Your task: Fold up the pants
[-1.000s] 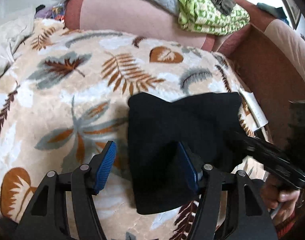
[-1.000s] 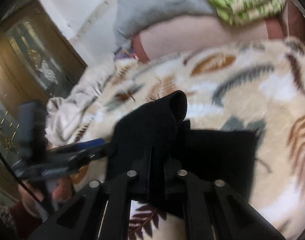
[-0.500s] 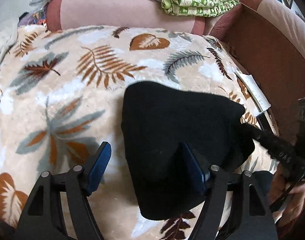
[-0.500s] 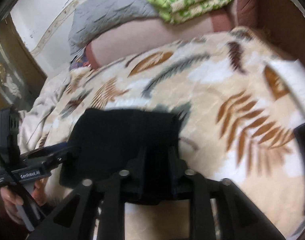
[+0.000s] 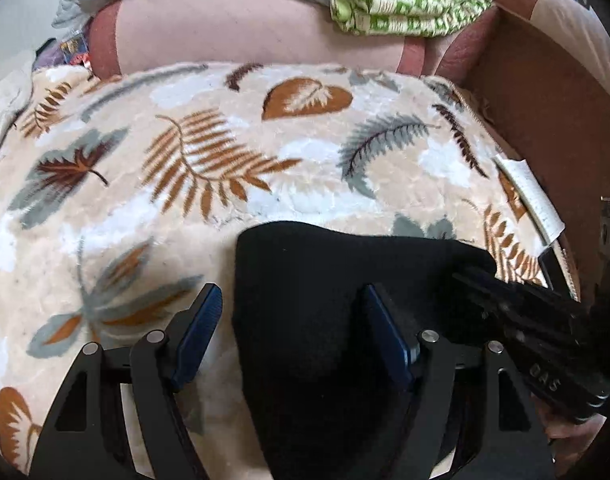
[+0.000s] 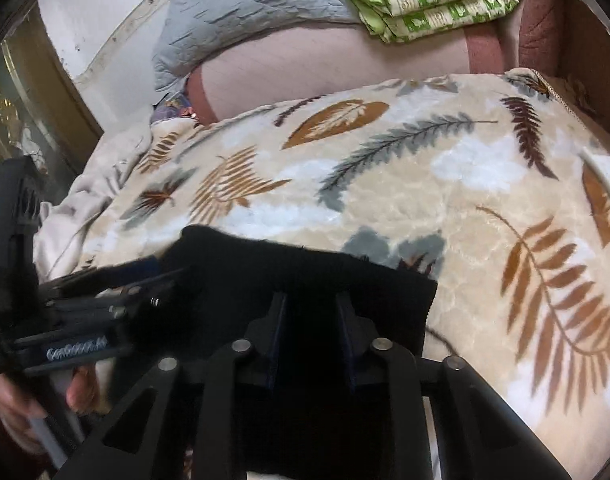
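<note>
Lying folded on the leaf-print blanket (image 5: 233, 168), black pants (image 5: 325, 300) sit flatter than half a second ago, left gripper (image 5: 291, 328) spread wide, one blue finger (image 5: 379, 332) over the cloth. Seen from the right wrist: right gripper (image 6: 309, 340) fingers now slightly parted around the pants (image 6: 305, 276), no longer lifting the bundle; left gripper (image 6: 105, 280) alongside.
</note>
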`<state>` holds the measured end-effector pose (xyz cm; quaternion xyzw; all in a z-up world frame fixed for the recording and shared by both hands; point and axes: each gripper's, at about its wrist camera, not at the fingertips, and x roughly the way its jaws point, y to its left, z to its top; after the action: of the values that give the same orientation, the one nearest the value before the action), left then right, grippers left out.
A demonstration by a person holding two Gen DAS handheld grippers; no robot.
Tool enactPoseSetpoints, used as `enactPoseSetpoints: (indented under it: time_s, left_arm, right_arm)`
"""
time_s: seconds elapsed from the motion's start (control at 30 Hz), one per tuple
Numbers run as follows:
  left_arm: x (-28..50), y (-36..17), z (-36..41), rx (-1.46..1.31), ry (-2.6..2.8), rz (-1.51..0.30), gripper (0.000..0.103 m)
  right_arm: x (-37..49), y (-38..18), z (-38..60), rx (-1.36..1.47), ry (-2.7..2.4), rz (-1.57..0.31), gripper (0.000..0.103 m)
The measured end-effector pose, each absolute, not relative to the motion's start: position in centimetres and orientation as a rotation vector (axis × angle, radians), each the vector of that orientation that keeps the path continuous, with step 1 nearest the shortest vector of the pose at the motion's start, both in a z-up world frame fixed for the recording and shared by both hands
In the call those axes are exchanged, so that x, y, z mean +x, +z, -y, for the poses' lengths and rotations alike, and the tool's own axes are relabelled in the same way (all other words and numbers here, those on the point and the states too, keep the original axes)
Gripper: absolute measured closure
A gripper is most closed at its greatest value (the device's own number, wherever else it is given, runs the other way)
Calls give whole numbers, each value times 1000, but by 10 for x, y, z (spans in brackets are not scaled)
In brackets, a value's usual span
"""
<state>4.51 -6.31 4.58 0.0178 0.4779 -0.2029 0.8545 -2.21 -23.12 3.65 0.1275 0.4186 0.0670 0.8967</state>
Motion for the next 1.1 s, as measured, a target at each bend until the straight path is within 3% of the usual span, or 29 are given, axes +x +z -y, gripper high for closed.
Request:
enactPoseSetpoints:
  time_s: [0.23, 0.5, 0.8, 0.97, 1.1]
  left_arm:
    - [46, 41, 62, 8, -425, -1019, 28]
    - [15, 60, 49, 26, -436, -979, 28]
    - [-15, 49, 54, 47, -450, -997, 28]
    - [-19, 46, 58, 55, -432, -987, 26]
    - [-20, 42, 61, 63, -423, -988, 24]
  right_arm:
    - [-3, 34, 237, 260, 178, -874, 83]
    - [-48, 69, 238, 200, 184, -866, 75]
    - [-83, 53, 221, 122, 159, -912, 73]
    - [-96, 54, 225, 87, 129, -921, 55]
    - [-98, 37, 232, 96, 117, -958, 54]
